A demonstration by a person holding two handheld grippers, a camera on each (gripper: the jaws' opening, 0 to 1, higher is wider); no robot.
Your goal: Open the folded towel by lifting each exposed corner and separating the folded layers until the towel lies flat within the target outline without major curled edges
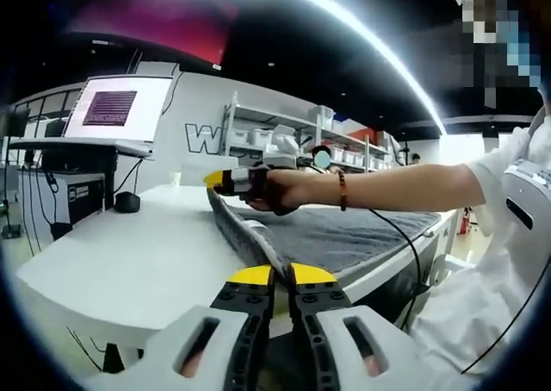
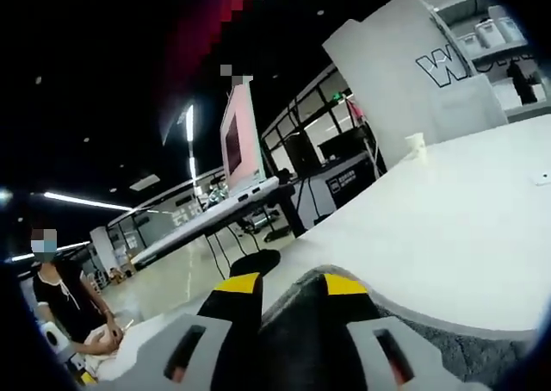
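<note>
Grey towel (image 1: 327, 236) lies on the white table (image 1: 129, 253), its raised edge stretched as a taut ridge between both grippers. Left gripper (image 1: 281, 275) is clamped on the near end. Far along that edge, the right gripper (image 1: 225, 181) pinches the other corner; its own view shows cloth bunched between its jaws (image 2: 293, 285). Judged, flattening turns on pulling apart along this axis.

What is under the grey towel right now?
The towel lies on the white table, with both grippers, left and right, pinching one edge up. Whatever lies beneath the spread part, including any outline, is covered.
</note>
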